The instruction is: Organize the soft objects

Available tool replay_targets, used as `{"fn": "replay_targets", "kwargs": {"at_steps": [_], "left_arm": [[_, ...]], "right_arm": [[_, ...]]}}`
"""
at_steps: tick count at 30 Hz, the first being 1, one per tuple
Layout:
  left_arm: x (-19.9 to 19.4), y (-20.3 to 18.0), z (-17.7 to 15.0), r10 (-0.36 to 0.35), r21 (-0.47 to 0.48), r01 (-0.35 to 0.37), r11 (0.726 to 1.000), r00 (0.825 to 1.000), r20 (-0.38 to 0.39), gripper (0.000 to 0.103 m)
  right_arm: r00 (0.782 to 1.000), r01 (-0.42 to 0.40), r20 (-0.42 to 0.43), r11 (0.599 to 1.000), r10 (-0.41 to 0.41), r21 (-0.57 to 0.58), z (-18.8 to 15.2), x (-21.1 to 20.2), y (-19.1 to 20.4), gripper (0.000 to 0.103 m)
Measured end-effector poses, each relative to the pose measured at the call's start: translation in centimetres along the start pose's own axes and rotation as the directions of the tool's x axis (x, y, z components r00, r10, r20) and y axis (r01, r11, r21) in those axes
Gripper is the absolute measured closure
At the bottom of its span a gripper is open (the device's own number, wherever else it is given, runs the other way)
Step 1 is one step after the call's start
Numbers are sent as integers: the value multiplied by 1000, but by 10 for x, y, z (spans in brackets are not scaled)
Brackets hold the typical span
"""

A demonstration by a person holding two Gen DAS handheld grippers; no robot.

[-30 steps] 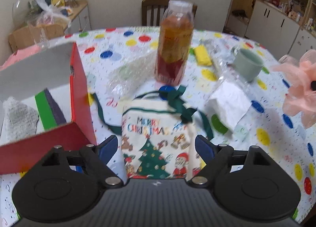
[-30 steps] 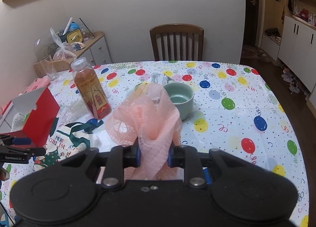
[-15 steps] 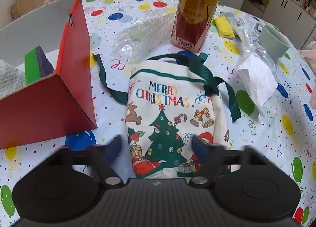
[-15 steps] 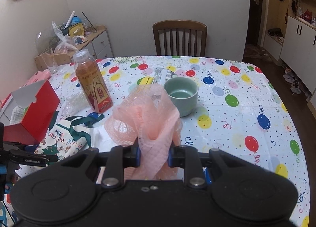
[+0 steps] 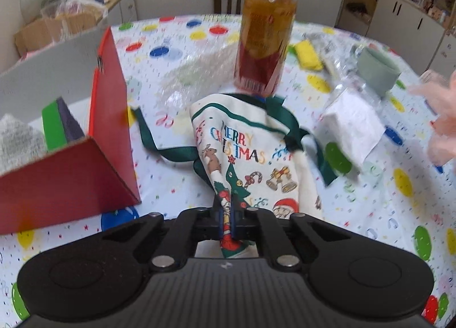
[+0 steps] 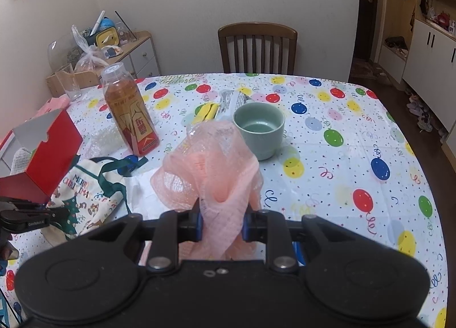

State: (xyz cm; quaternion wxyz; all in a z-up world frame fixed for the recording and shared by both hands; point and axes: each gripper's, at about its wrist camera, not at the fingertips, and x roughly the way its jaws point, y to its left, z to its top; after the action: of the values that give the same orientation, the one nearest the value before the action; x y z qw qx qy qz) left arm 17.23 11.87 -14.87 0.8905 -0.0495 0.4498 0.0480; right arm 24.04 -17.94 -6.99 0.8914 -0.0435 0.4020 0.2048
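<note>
Left wrist view: left hand-held gripper (image 5: 226, 215) has its jaws pinched together on the near edge of the Christmas cloth bag (image 5: 250, 154), fabric bunched between the pads. The bag lies on the table (image 5: 370, 208), which has a balloon-print cover, green ribbon handles trailing toward the far side. Just left of the bag stands an open red box (image 5: 111, 134) holding a green-and-purple sponge (image 5: 58, 125) and a grey knitted item (image 5: 17, 142). Right of the bag lies a white folded paper packet (image 5: 353, 125). Beyond the bag, a tea bottle (image 5: 265, 34) stands upright; a crumpled clear wrap (image 5: 193, 71) is to its left.

Right wrist view: right hand-held gripper (image 6: 222, 218) is clamped narrow on a pink mesh puff (image 6: 211, 174), which is raised off the table. Behind it sits a pale green cup (image 6: 259, 128), with a yellow item (image 6: 206, 111) farther left. A wooden chair (image 6: 258, 46) stands at the far edge.
</note>
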Motion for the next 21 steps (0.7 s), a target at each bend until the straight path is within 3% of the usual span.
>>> {"fn": "replay_targets", "kwargs": {"at_steps": [10,21], "left_arm": [[-51,-9,18,-40,14,39,999,989,140,100],[-114,10,48,-71,-41,85,996,959,273,100]], "right_arm": [[999,-26,23,999,26,-24,7,-6,13,81],[994,-103,39,992,106,-68,29,-14,50,81]]}}
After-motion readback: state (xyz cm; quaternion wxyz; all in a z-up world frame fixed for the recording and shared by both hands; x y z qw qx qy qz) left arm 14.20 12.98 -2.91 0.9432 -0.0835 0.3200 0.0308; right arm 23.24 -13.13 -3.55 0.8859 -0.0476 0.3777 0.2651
